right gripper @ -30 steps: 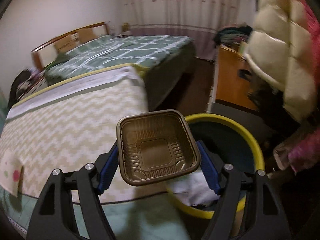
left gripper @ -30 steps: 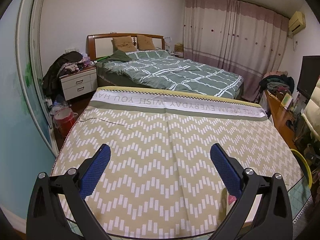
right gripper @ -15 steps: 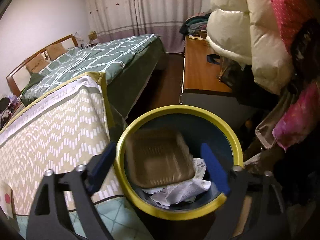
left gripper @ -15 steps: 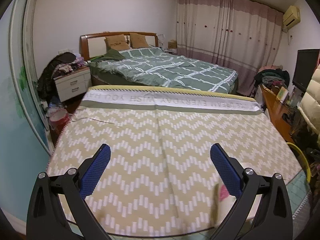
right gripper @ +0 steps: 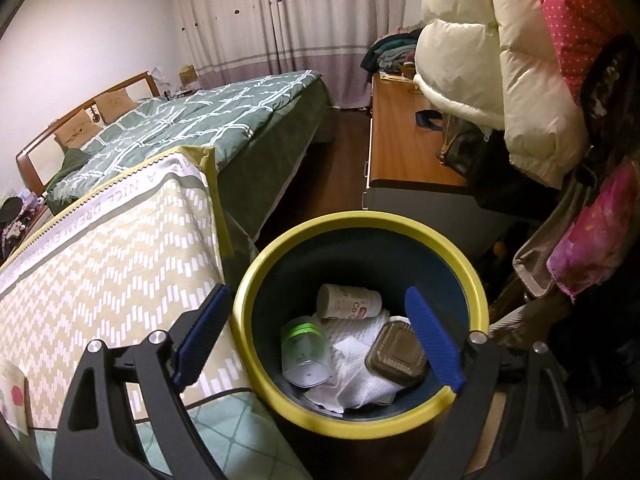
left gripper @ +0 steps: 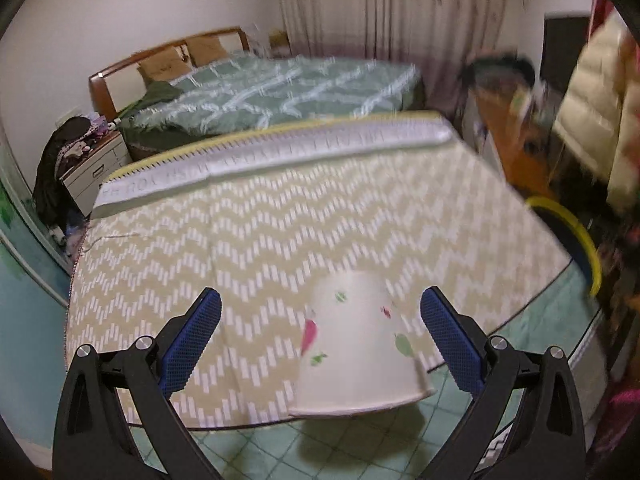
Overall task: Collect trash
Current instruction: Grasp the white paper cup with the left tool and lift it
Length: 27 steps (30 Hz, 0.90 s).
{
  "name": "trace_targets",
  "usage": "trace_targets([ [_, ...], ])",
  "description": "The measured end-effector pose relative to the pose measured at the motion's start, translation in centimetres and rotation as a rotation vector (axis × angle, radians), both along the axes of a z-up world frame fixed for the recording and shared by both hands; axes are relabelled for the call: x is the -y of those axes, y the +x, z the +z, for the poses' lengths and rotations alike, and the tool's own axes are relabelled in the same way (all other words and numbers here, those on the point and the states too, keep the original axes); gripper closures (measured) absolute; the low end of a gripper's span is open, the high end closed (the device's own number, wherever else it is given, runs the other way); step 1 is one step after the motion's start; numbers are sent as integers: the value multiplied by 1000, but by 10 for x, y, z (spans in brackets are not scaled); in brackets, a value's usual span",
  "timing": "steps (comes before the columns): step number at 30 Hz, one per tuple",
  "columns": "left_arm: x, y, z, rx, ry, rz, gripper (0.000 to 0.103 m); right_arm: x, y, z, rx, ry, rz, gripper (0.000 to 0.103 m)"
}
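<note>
We've got the paper cup [left gripper: 356,344] upside-down at the bench [left gripper: 280,220] edge, dead ahead btwn the wide-open left tongs [left gripper: 320,332]; right tongs [right gripper: 316,336], open & empty, hang over the bin [right gripper: 460,268].

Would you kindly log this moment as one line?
left gripper: open, around upside-down white paper cup | right gripper: open, over yellow-rimmed bin

left wrist: bed [left gripper: 280,88], curtains [left gripper: 400,12] motion-blurred | bin [left gripper: 576,240] mostly behind bench [left gripper: 280,220] edge | right wrist: paper cup [right gripper: 12,392] cut by left edge
</note>
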State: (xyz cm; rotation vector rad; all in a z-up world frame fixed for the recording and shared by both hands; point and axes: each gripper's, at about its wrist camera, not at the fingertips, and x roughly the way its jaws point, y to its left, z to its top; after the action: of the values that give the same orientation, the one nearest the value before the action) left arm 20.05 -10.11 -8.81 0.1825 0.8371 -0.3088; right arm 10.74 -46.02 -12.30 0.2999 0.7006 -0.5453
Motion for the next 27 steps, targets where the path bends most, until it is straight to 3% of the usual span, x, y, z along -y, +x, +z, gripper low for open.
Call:
trace_targets([
  [8,30,10,-16,-97,181,-45,5,6,-1,-2,0,23,-5,19],
  [15,46,20,-34,-178,258,-71,5,12,-1,-5,6,55,-2,19],
  [20,51,22,-45,-236,284,-101,27,15,-3,-6,23,77,3,19],
  [27,51,15,-30,-222,208,-144,35,6,-11,3,71,34,27,19],
])
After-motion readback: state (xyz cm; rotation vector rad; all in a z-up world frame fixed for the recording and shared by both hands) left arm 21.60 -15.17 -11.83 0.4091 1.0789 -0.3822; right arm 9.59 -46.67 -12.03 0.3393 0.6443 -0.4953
